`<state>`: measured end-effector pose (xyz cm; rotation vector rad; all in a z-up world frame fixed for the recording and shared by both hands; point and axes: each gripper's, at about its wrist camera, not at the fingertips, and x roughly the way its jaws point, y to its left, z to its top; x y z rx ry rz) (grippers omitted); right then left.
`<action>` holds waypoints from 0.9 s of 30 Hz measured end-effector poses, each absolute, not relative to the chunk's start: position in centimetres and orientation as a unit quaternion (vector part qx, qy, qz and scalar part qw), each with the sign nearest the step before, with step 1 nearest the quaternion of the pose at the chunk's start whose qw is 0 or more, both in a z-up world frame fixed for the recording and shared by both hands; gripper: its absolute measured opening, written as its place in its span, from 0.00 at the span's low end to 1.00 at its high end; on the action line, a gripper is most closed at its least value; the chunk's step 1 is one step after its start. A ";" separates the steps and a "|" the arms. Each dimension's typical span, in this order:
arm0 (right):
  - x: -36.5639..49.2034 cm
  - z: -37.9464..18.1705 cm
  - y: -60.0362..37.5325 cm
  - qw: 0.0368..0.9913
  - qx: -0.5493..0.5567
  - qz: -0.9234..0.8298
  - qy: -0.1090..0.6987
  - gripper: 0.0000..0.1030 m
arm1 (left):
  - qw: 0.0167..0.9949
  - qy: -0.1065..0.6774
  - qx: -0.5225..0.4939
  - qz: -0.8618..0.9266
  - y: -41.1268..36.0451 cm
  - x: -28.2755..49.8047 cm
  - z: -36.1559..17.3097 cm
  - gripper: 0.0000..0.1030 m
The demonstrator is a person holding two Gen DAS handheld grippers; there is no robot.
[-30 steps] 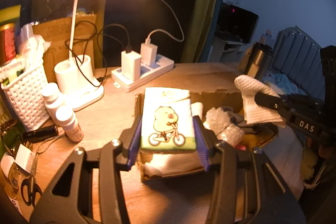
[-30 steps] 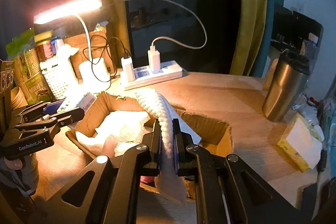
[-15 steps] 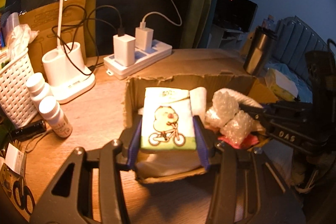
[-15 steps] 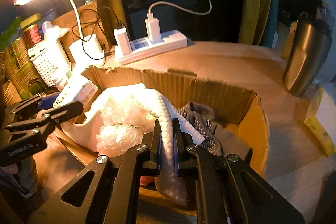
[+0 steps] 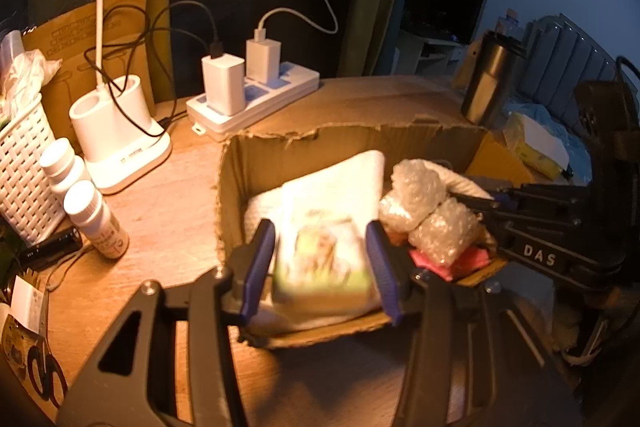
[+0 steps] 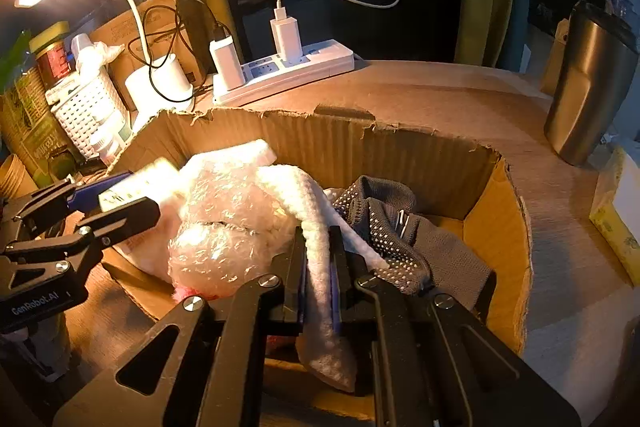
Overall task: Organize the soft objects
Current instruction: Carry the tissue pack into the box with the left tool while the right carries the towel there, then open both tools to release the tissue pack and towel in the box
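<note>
left gripper (image 5: 322, 267) over cardboard box (image 5: 352, 143), jaws just widened, blurred tissue pack (image 5: 322, 267) loose between them, right gripper (image 6: 318, 267) clamped on white cloth (image 6: 316, 227) draped into box

A cardboard box (image 5: 256, 163) is sitting before a power strip (image 5: 256, 99), a bubble wrap bundle (image 5: 424, 211) lying inside, right of a folded towel (image 5: 344, 175).
</note>
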<state>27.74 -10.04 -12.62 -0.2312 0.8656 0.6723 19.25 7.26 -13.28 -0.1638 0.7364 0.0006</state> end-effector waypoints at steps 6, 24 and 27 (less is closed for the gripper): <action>27.3 -11.5 -10.5 0.854 -0.104 0.312 0.402 0.25 | 0.934 0.349 -0.082 0.001 7.3 18.6 -12.4 0.63; 24.2 -8.1 -12.9 0.874 -0.103 0.297 0.369 0.40 | 0.947 0.310 -0.080 0.006 6.1 14.8 -9.5 0.64; 23.4 -7.6 -13.5 0.878 -0.102 0.294 0.364 0.41 | 0.950 0.303 -0.078 0.005 5.8 14.0 -9.2 0.64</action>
